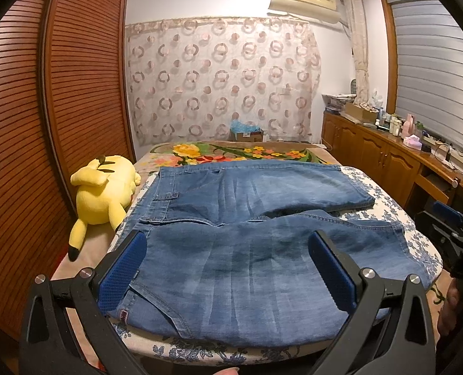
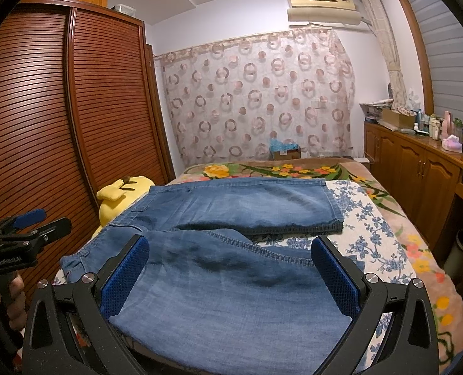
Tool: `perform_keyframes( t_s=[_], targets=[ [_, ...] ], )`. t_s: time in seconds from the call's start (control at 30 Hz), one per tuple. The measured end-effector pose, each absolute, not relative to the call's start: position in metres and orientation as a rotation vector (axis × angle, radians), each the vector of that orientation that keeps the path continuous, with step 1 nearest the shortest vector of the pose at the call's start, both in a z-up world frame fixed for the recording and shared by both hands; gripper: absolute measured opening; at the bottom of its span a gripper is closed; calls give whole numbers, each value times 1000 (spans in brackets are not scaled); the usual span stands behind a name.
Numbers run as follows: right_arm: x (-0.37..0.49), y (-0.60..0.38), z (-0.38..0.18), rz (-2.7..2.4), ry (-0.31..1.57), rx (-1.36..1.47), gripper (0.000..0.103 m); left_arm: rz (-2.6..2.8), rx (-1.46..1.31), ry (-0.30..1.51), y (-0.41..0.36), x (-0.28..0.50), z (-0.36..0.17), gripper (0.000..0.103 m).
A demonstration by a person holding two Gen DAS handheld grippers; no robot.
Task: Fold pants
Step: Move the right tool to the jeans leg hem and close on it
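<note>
Denim pants spread flat on the bed (waistband toward the yellow plush), with left tool and right tool level above the near leg, fingers apart, gripping nothing.

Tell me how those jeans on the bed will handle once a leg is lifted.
The jeans look floppy: the legs lie flat with soft creases, so a lifted leg will probably drape and sag. The denim seems thin, likely light. On the floral sheet, the rest may drag along slightly.
</note>
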State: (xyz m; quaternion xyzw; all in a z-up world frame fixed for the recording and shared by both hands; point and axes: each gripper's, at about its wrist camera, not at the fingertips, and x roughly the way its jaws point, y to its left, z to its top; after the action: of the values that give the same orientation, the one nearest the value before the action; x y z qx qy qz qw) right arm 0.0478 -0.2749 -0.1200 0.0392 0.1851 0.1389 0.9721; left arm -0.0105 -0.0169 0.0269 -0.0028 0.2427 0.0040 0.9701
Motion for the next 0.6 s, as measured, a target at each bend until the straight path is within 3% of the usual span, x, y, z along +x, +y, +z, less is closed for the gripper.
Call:
perform_keyframes(
  t_s=[0.6],
  targets=[
    [67, -288, -132, 279, 449, 50, 102, 26, -18, 591, 2, 16, -16, 103]
  ],
)
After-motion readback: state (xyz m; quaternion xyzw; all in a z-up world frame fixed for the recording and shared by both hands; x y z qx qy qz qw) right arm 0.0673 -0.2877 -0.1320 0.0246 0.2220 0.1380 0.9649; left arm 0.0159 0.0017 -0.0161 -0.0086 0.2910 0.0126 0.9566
